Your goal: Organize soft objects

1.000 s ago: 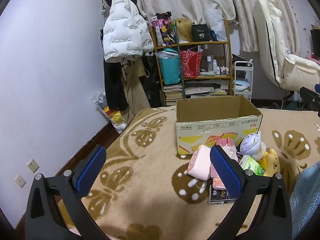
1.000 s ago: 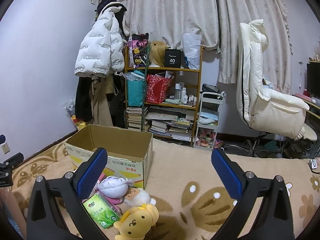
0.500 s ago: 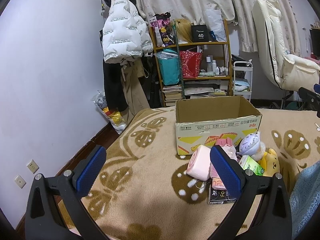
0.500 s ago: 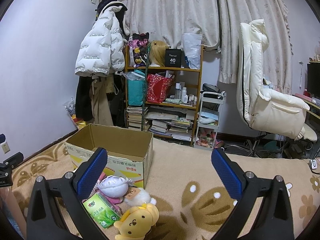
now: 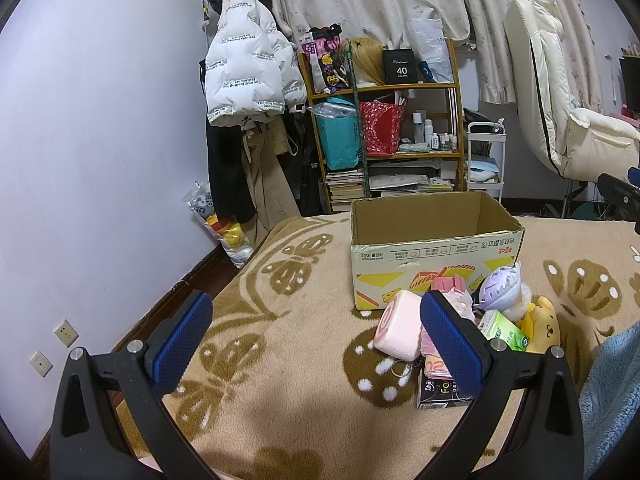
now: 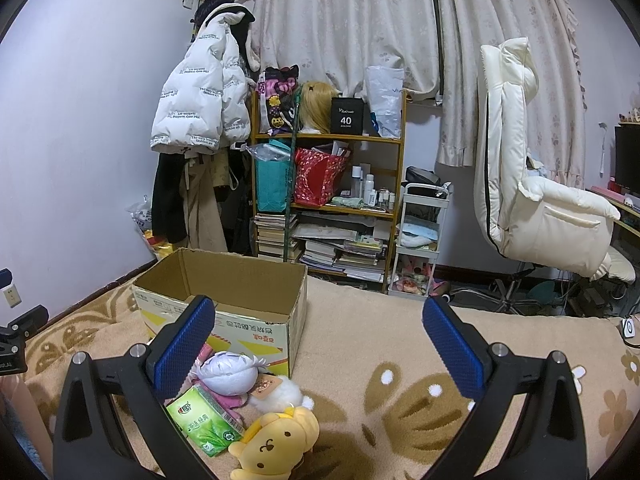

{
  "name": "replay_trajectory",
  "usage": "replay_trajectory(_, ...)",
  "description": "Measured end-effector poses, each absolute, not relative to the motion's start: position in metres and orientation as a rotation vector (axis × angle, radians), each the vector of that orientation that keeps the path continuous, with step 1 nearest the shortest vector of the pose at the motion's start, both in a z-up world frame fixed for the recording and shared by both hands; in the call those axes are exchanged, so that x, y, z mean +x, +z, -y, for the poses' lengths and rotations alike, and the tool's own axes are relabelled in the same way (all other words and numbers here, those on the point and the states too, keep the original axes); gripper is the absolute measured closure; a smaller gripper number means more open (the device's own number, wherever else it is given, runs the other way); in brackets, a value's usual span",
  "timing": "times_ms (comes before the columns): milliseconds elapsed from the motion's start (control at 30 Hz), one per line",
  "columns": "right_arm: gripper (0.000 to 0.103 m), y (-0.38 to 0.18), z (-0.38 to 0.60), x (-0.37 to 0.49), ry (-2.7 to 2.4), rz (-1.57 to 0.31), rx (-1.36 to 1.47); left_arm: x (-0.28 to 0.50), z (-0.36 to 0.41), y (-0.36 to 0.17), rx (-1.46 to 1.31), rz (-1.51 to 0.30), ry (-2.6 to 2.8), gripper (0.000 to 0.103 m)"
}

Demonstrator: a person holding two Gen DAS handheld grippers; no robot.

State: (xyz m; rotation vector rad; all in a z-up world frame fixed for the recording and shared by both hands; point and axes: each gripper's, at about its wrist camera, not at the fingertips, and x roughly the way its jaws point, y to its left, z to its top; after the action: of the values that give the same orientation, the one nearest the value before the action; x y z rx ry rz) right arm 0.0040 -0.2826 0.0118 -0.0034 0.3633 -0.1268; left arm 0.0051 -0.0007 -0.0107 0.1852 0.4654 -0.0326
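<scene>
Both grippers are spread wide, holding nothing. The toys (image 5: 508,312) lie heaped behind the left gripper's (image 5: 316,340) right finger, before the box (image 5: 436,256). From the right gripper (image 6: 316,344), the yellow plush (image 6: 276,440) sits low between its fingers, near the left one.

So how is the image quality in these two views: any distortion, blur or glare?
Left wrist view: strong fisheye bending, dark corner vignette, open cardboard box sharp, even indoor light. Right wrist view: same curvature, curtains bowed, yellow plush bear in focus, no glare or motion blur.
</scene>
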Motion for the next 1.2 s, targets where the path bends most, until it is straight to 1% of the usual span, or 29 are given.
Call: replay_trajectory(1200, 0.0, 0.0135, 0.2843, 0.0044, -0.126, -0.367, -0.005, 0.005, -0.0003, -0.0105, 0.188, -0.466, -0.032, 0.0)
